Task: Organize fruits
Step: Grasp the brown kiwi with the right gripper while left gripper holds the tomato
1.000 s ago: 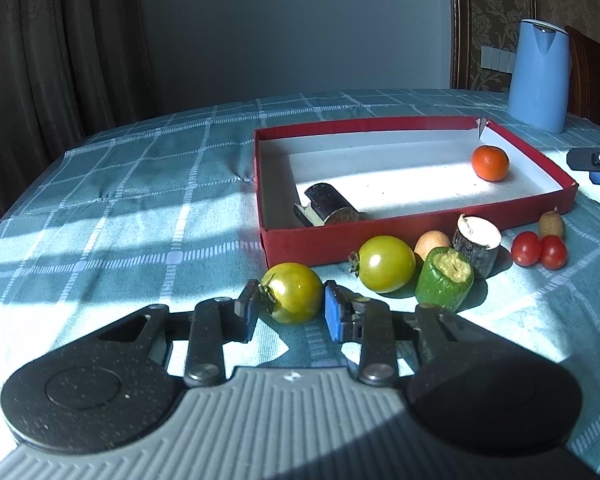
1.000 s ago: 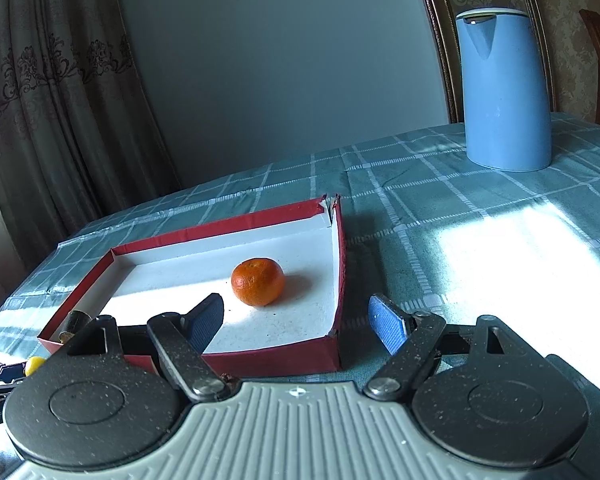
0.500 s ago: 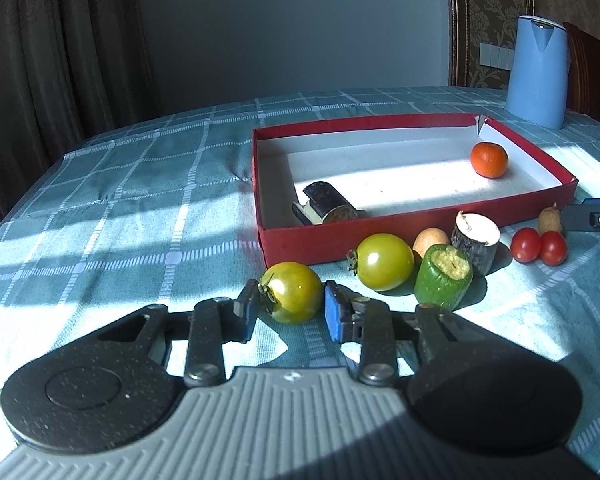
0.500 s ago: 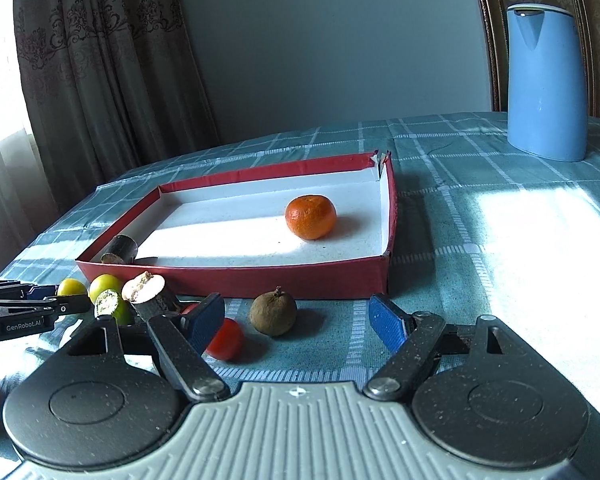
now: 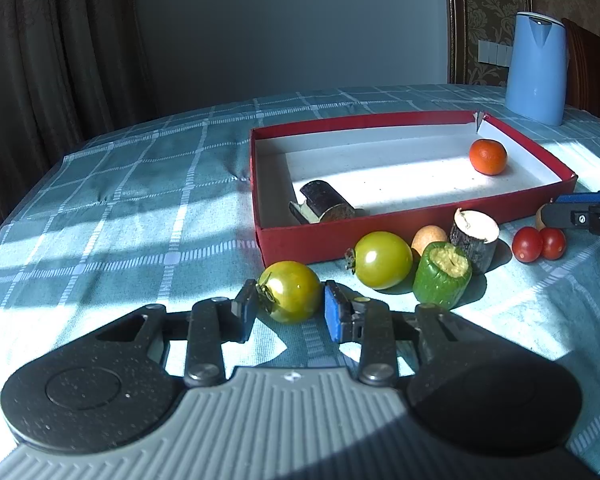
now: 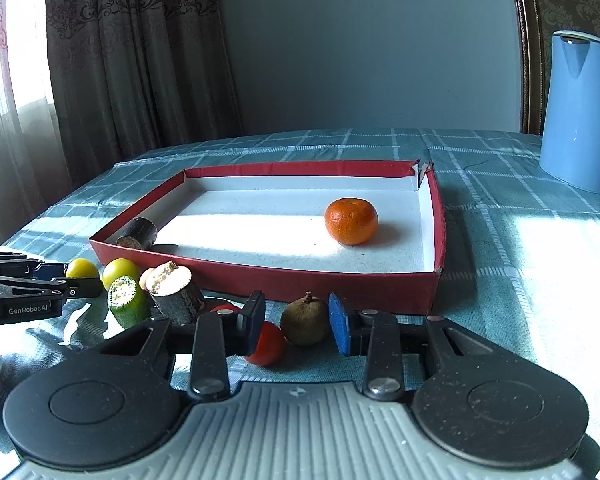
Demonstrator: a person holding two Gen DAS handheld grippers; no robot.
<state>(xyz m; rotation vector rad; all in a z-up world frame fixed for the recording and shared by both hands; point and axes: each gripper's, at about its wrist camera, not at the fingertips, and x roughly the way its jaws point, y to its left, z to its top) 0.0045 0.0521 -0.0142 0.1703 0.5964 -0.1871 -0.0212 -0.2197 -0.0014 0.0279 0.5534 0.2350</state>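
- left gripper [image 5: 288, 310] low over the checked tablecloth [image 5: 140, 200], fingers either side of a yellow-green tomato [image 5: 291, 291] — both pads at the skin, pinching it; whether the fruit is off the cloth i cannot tell.
- right gripper [image 6: 296, 322] fingers spread, bracketing a brown wrinkled fruit [image 6: 305, 322] with a gap visible on the blue-pad side; not touching there.
- red cherry tomato [image 6: 266, 343] sits just beside the brown fruit, partly hidden behind the right gripper's left finger.
- red tray [image 5: 300, 242] with white floor, mid-table; holds a mandarin [image 5: 488, 156] toward its far right corner and a dark cut cylinder piece [image 5: 326, 206] at its near left corner.
- outside the tray, along its near wall: second green tomato [image 5: 383, 259], a pale round fruit [image 5: 429, 238] behind it, a green cut piece with pale core [image 5: 442, 274], a dark-skinned stump with pale cut face [image 5: 475, 236], two cherry tomatoes [image 5: 538, 243] touching each other.
- blue kettle [image 5: 537, 68] far right, well apart from the tray.
- curtain [image 6: 132, 60] at far left — strong sun patches across cloth and tray floor.
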